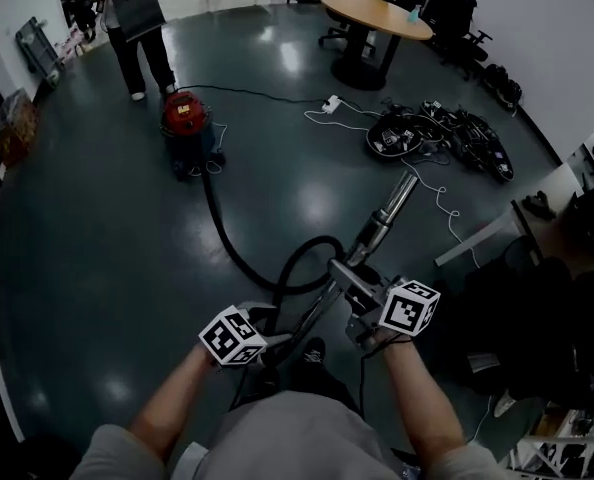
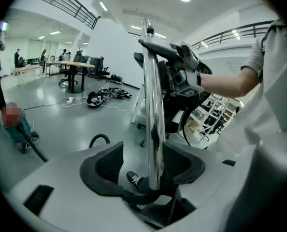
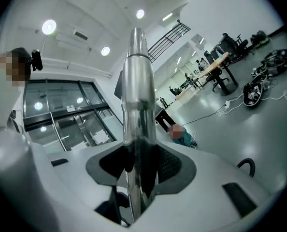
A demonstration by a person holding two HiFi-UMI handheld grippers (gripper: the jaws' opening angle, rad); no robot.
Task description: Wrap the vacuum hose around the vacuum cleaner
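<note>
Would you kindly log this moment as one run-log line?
left hand-held gripper: open around wand | right hand-held gripper: shut on wand | hose: unwrapped, on floor

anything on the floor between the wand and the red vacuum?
Nothing visible blocks it. Only the black hose runs along the floor from the metal wand to the vacuum cleaner. A person stands just beyond it; cables lie off to the right.

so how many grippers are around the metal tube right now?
2. Left gripper sits lower on the metal tube, jaws open around it; right gripper clamps it farther up.
</note>
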